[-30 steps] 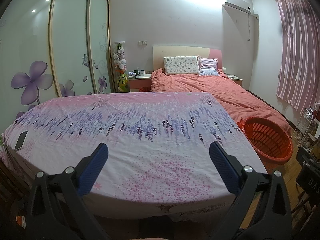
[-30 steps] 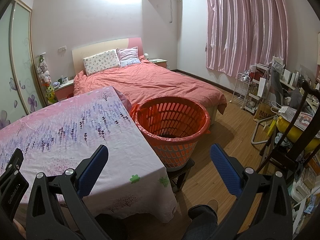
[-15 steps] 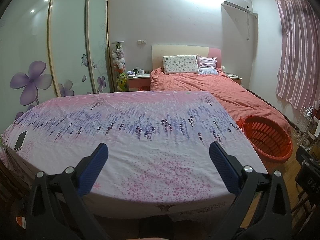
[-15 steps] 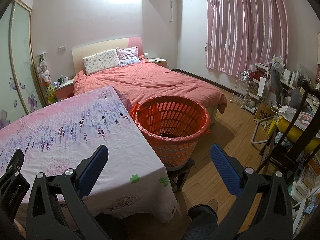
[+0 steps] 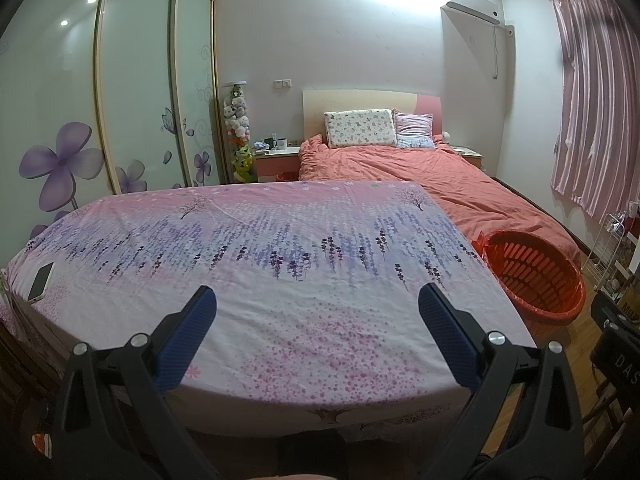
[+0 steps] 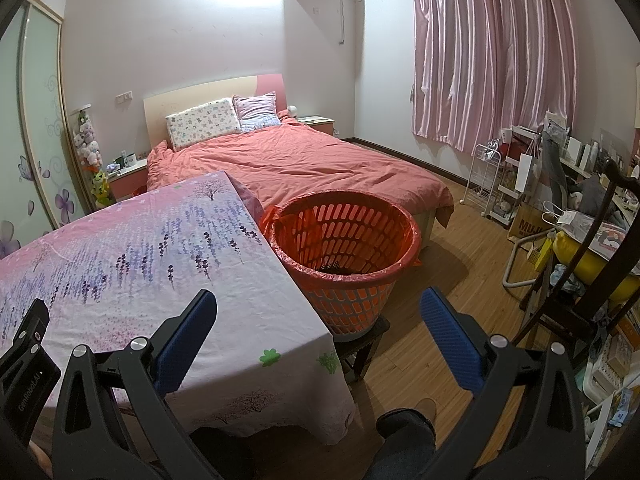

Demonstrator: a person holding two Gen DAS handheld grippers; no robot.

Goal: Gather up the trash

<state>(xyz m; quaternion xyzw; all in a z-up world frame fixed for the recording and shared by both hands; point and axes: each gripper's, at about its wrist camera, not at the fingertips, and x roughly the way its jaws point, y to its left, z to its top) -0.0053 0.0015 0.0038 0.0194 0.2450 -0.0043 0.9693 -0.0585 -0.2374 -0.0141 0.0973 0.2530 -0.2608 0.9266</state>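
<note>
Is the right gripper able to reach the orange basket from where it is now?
Probably yes. The right gripper is open and empty, and the orange basket stands just ahead beside the table, with nothing between them.

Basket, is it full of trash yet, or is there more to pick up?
Not full. The orange basket shows only a small dark thing at its bottom, so little looks collected. Nothing is in hand: the left tool and right tool are both open and empty. No trash shows on the flowered tablecloth, only a phone.
</note>
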